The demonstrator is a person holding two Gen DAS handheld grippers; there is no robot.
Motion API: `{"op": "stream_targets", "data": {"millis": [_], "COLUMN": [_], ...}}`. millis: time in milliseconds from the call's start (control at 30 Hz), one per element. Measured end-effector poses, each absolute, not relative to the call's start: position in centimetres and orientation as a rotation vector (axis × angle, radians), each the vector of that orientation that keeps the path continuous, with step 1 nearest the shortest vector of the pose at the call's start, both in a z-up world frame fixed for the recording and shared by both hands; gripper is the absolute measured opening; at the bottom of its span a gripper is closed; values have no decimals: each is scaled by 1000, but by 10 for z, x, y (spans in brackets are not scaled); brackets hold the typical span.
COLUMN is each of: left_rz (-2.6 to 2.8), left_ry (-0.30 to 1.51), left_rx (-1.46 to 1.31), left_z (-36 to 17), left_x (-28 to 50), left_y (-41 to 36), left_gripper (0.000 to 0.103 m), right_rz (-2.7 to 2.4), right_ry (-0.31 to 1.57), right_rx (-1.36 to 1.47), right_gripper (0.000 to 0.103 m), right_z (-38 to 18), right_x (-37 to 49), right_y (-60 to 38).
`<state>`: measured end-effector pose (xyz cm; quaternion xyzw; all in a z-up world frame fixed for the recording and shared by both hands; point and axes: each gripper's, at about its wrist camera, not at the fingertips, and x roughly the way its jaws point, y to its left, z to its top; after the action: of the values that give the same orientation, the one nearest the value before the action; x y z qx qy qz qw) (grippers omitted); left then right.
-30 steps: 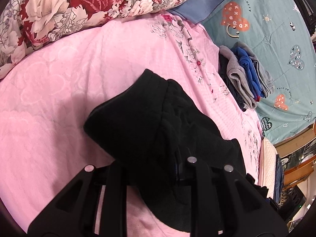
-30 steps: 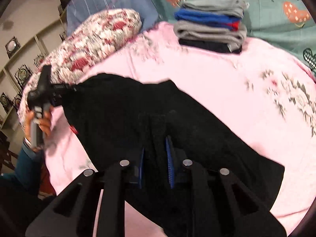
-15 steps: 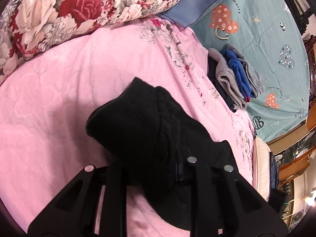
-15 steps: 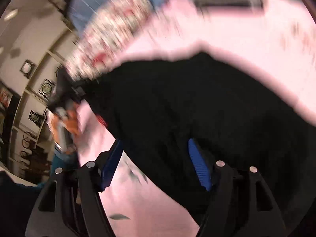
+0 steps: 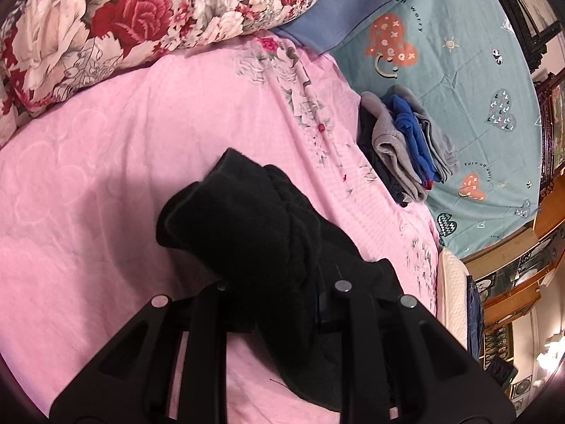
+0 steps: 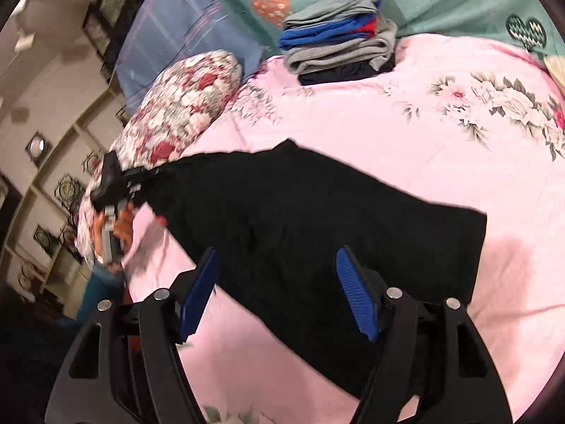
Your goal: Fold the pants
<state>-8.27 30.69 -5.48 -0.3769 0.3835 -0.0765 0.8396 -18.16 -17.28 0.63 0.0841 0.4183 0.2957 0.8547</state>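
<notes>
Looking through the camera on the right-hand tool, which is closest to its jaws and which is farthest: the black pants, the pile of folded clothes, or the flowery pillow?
1. Black pants: spread on the pink sheet right under the open right gripper.
2. Flowery pillow: farther back, to the left.
3. Pile of folded clothes: at the far edge, top of the view.

Pillow and pile are fairly close to call.
</notes>
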Motion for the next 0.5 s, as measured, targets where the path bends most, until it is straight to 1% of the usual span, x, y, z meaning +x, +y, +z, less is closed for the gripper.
{"op": "stream_targets", "data": {"millis": [167,233,300,333,433,500], "left_rz": [-160,-152,-143,-141,-160,-204], "left_ry": [800,796,783,776,742,712], "left_rx": [-807,-783,-727,-689,-529,-430], "left_z": [-54,-52,-45,-39,-10,14], "left_x": [-87,-87,-85,-85,-80,-77], "left_y": [309,305,297,291,261,233], "left_gripper": [21,21,21,21,20,19], "right_rz": [720,728,699,671,674,665], "right_ry": [920,927,1038,1097,1039,935], "right_rx": [-55,-22,63,72,86,158], "right_gripper": [69,69,69,67,67,70], "right_z": [-3,-9,-32,-47,-34,-12], "right_x": [-210,-203,-188,-186,-193,-199], "right_y": [-134,-136,-145,-148,-160,-181]}}
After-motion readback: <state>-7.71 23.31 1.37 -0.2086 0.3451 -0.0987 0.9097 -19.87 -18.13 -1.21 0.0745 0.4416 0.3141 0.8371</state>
